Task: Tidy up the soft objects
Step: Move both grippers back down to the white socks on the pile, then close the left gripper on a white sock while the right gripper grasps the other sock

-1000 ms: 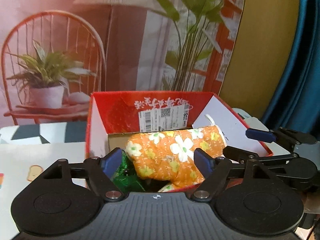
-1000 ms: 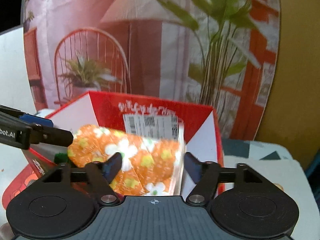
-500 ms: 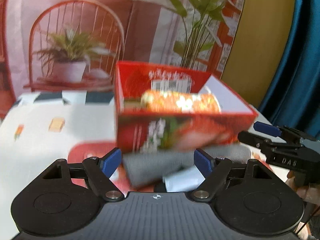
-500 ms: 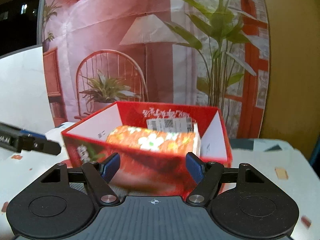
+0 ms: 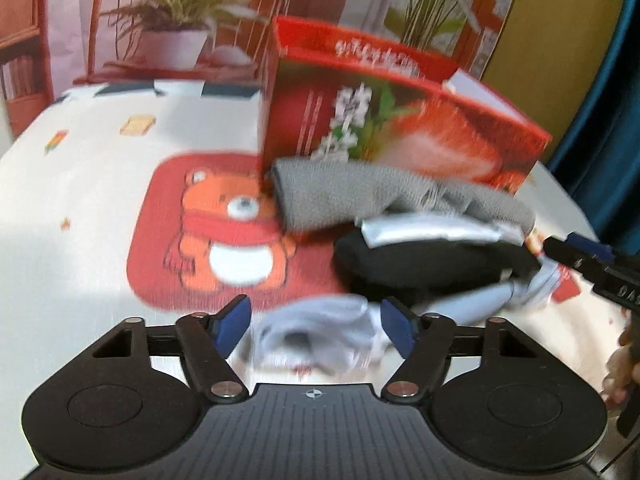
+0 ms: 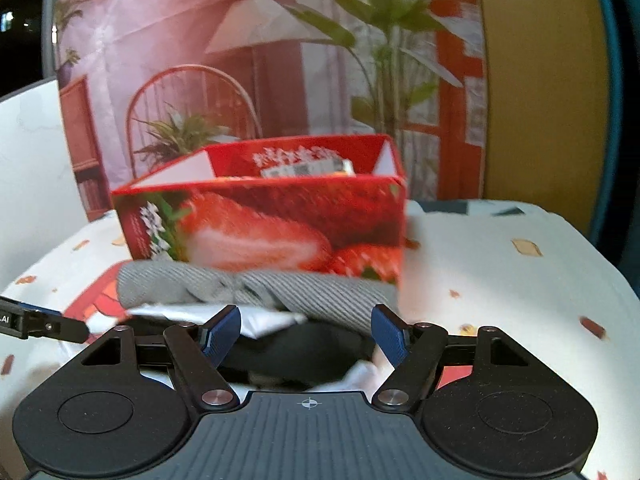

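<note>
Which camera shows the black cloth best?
The left wrist view: the black cloth lies open beside the grey one. The right wrist view shows only a strip, hidden behind that gripper.

- Red strawberry-printed cardboard box (image 6: pixel 280 224): glossy printed outside, plain white inside flaps.
- Grey ribbed knit cloth (image 5: pixel 344 192): matt, coarse weave.
- Black soft fabric piece (image 5: pixel 432 260): matt, smooth.
- White crumpled cloth (image 5: pixel 316 336): soft, matt.
- White bear-printed tablecloth (image 5: pixel 100 184): smooth, faintly sheeny.
- Black plastic left gripper (image 5: pixel 316 320): matt, ridged body, blue textured pads (image 5: pixel 232 324), shiny metal pivot pins.
</note>
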A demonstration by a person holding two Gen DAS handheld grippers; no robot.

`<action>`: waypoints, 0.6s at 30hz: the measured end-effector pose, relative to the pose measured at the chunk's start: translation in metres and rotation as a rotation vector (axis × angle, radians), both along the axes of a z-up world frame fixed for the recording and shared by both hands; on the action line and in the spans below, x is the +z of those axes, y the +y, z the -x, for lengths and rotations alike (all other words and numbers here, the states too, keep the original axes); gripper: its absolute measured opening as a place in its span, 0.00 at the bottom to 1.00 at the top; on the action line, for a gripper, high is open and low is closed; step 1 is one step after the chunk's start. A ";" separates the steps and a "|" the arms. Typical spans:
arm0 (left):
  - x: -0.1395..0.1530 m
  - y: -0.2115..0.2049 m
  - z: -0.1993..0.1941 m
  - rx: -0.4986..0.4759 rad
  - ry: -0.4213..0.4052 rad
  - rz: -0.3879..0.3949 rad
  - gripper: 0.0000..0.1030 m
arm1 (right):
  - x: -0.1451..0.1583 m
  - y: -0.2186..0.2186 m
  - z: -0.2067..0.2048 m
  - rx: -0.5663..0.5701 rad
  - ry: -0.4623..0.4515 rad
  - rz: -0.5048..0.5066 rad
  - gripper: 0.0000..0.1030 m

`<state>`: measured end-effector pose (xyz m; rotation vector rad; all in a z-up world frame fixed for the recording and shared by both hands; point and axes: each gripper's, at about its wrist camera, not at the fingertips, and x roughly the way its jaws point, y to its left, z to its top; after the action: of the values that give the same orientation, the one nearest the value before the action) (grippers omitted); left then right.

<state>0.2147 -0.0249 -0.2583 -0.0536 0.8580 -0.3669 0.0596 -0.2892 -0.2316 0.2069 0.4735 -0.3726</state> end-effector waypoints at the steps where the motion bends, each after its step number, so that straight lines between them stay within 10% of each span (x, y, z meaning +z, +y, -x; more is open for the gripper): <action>1: -0.004 -0.001 0.001 0.003 0.011 -0.009 0.68 | -0.003 -0.001 0.003 -0.010 0.004 -0.008 0.67; 9: -0.015 0.006 0.012 0.027 -0.042 -0.040 0.45 | -0.025 -0.005 0.003 -0.039 0.067 -0.062 0.61; 18: -0.015 0.006 0.015 0.028 -0.072 -0.041 0.47 | -0.043 -0.016 -0.011 -0.076 0.124 -0.131 0.48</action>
<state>0.1999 -0.0193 -0.2735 -0.0146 0.7923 -0.3227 0.0705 -0.3048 -0.2749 0.3310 0.6145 -0.4303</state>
